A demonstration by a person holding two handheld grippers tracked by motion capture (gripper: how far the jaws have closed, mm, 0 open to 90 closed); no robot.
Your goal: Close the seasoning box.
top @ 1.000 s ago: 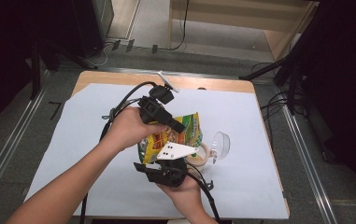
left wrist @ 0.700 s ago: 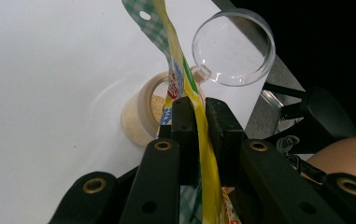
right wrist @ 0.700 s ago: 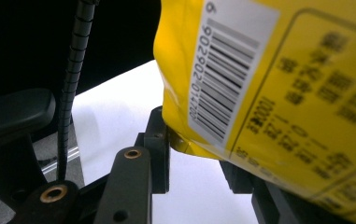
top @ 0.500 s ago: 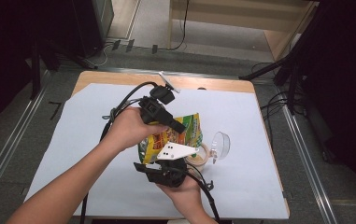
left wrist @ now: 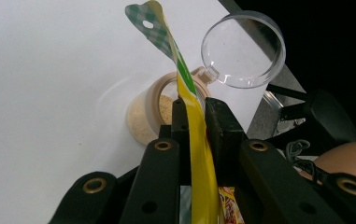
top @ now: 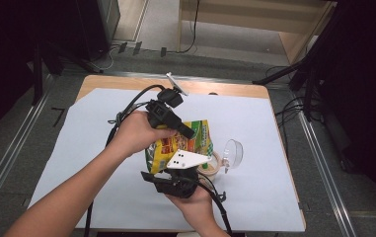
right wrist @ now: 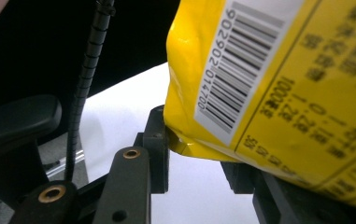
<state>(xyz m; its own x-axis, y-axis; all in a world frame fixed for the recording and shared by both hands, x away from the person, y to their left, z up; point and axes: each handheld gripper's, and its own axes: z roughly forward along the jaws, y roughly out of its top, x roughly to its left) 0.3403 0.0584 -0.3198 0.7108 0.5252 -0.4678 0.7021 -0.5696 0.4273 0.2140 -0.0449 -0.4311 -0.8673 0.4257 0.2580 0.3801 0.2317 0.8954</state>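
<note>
Yellow snack bag (top: 181, 143) hangs over a lidded powder jar (left wrist: 159, 112) mid-counter (top: 274, 197), left claw (left wrist: 195, 109) clenched on its top edge, right claw (right wrist: 194, 156) grasping its bottom corner. Tilted off-centre, powder could spill beside the jar's mouth; a slipping corner would drop the bag.

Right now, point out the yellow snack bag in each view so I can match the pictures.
High view: the yellow snack bag is at centre, between both grippers, over the white table cover.
Left gripper view: its thin edge rises pinched between the black jaws, in front of the open jar.
Right gripper view: its barcoded back takes up the upper right.
Shared landmark: the white table cover.
</note>
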